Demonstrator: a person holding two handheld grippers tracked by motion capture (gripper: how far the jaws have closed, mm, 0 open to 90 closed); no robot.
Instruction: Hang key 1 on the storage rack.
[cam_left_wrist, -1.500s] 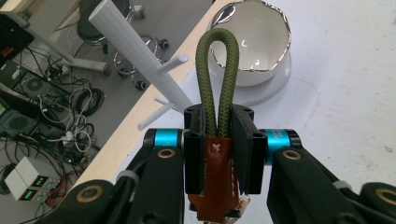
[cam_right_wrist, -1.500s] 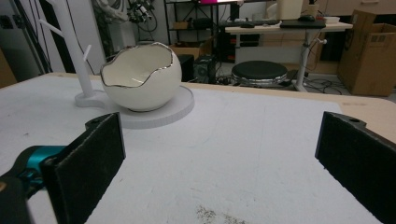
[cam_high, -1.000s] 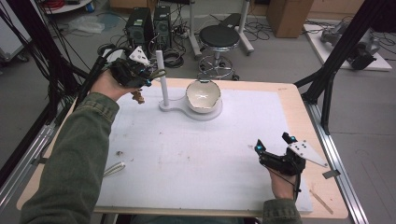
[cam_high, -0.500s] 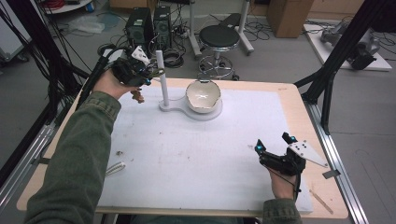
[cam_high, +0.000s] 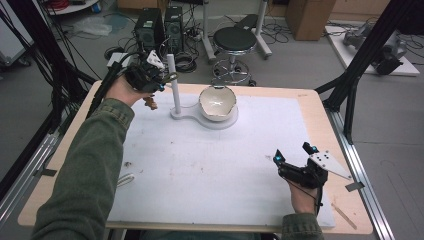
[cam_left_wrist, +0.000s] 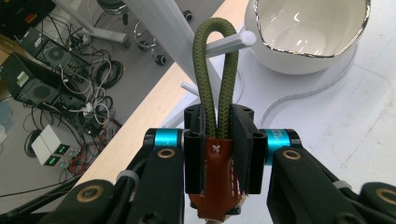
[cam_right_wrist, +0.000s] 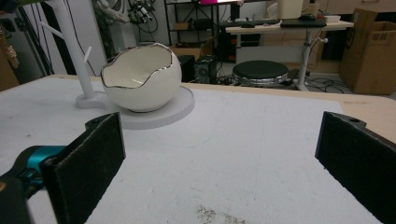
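The loop (cam_left_wrist: 215, 70) has barely shifted in the last second: it hangs at the stand's (cam_high: 174, 85) peg near the table's (cam_high: 310, 97) far left corner, pinched by the left gripper (cam_left_wrist: 217, 140). Hooking seems imminent. Right gripper (cam_high: 292, 160), spread, idles near the right edge.

Between the black jaws of your left hand-held gripper (cam_left_wrist: 218, 140) you have an olive-green braided cord loop (cam_left_wrist: 215, 74) stitched into a brown leather tab (cam_left_wrist: 218, 182) with pale thread; teal rings sit on either side of those jaws. Just beyond the loop stands a white peg stand (cam_left_wrist: 163, 28), and past it a cream egg-shaped bowl (cam_left_wrist: 303, 28) with a silver rim. Your right hand-held gripper (cam_right_wrist: 224, 163) is black with a teal ring, over a white mat (cam_high: 225, 165) on the light wooden desk (cam_high: 320, 105). Your sleeve (cam_high: 95, 165) is olive green.
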